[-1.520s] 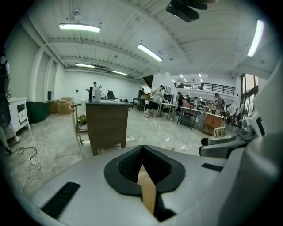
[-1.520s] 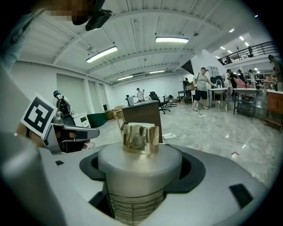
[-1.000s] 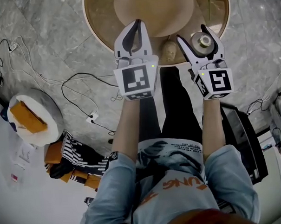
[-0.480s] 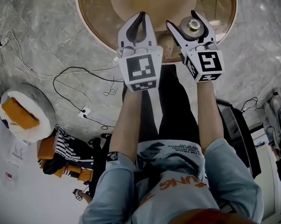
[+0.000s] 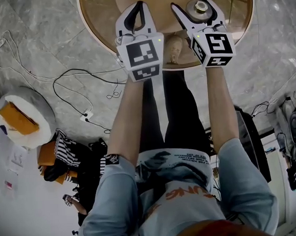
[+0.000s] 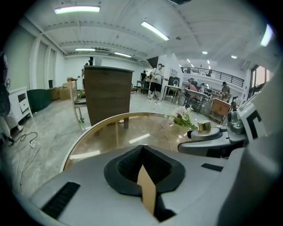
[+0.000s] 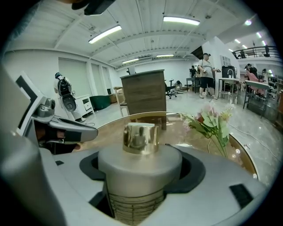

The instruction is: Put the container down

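Observation:
My right gripper [image 5: 197,8] is shut on the container [image 5: 200,6], a grey cylinder with a gold cap, and holds it upright over the round glass table [image 5: 97,31]. In the right gripper view the container [image 7: 139,165] fills the space between the jaws of my right gripper [image 7: 141,176], its cap [image 7: 140,137] on top and a ribbed lower part below. My left gripper [image 5: 136,13] hovers beside it to the left, over the table's near edge. Its jaws meet at the tips with nothing held [image 6: 142,148]. From the left gripper view the container's cap [image 6: 204,126] shows at the right.
A bunch of pale flowers [image 7: 212,121] lies on the glass beyond the container. A wooden cabinet [image 6: 107,92] stands behind the table. Cables [image 5: 73,89] trail over the marble floor at left, by a white stool with an orange item [image 5: 23,118]. A black case [image 5: 252,140] sits at right.
Both grippers have moved forward, farther over the glass table, the right one carrying the container with it. The left jaws stay shut.

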Demonstrator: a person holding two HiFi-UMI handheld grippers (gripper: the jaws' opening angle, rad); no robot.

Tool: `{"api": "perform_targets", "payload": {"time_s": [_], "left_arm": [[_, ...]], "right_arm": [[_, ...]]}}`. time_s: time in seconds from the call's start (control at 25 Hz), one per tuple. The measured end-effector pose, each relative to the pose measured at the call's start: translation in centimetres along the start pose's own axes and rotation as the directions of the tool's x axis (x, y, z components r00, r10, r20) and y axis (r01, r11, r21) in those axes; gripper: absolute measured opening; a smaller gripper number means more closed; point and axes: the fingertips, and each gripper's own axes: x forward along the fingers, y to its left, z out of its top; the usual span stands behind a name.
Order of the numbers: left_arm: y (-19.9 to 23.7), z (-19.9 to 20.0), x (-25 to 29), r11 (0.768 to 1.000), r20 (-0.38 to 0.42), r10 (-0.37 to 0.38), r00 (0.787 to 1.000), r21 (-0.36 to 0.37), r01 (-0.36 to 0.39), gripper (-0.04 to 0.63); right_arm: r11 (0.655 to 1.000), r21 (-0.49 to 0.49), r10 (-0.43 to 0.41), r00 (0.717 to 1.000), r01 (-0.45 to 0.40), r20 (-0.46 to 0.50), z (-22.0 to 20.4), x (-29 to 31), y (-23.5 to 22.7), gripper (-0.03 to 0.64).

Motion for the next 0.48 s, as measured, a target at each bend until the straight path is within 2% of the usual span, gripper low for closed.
{"api": "perform_targets", "payload": {"time_s": [0.2, 0.48], "left_arm": [[-0.2, 0.6, 1.6, 1.000, -0.005, -0.011, 1.000, 0.010, 0.011, 0.026], [-0.1, 1.7, 3.0, 1.000, 0.004, -0.011, 1.000, 0.011, 0.011, 0.026]], "right_arm": [[0.999, 0.017, 0.038, 0.998, -0.039, 0.044, 1.4, 2.7, -0.9, 0.360], [0.996, -0.051, 0.070, 0.996, -0.067, 0.060, 3.1, 5.9, -1.4, 0.360]]}}
